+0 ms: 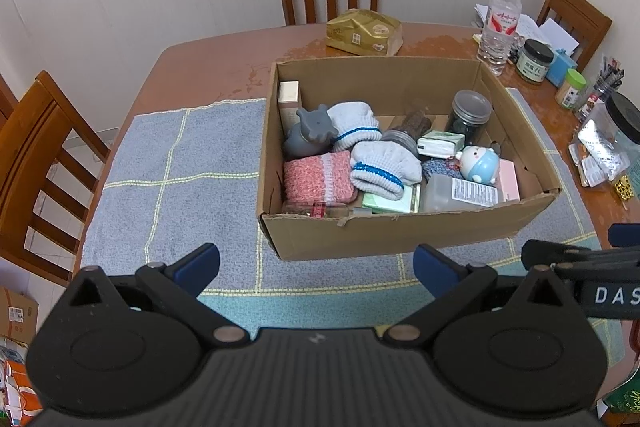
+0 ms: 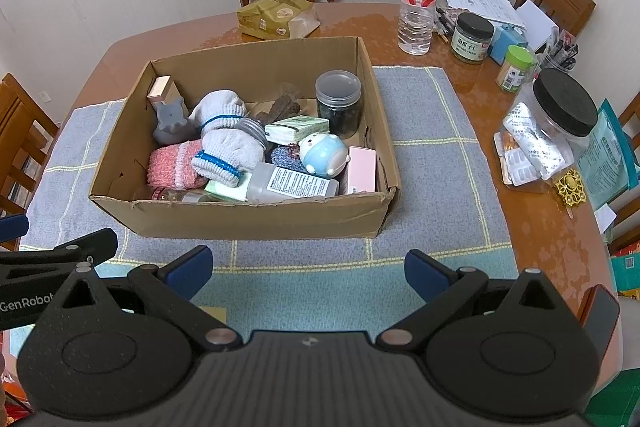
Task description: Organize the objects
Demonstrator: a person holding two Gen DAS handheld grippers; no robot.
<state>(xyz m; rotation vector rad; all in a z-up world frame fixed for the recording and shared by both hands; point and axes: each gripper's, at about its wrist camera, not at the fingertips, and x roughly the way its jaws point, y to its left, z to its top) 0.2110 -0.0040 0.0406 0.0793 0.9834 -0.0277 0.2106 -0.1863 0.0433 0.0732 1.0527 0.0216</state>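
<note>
The cardboard box (image 2: pixel 240 215) sits on the blue cloth (image 2: pixel 432 163) on the table, full of socks, jars and toys (all jumbled), and the left gripper (image 1: pixel 316 269) and right gripper (image 2: pixel 308 273) hover near it, both spread apart and empty, likely ready to pick.

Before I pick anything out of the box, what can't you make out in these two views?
- Box bottom: both views, buried under socks and the rest.
- Glass bottle: both views, the near wall cuts it off.
- Jar contents: dark, unreadable through the plastic.
- Labels: too small in both views.
- Left hand-held gripper and right hand-held gripper: open, empty.
</note>
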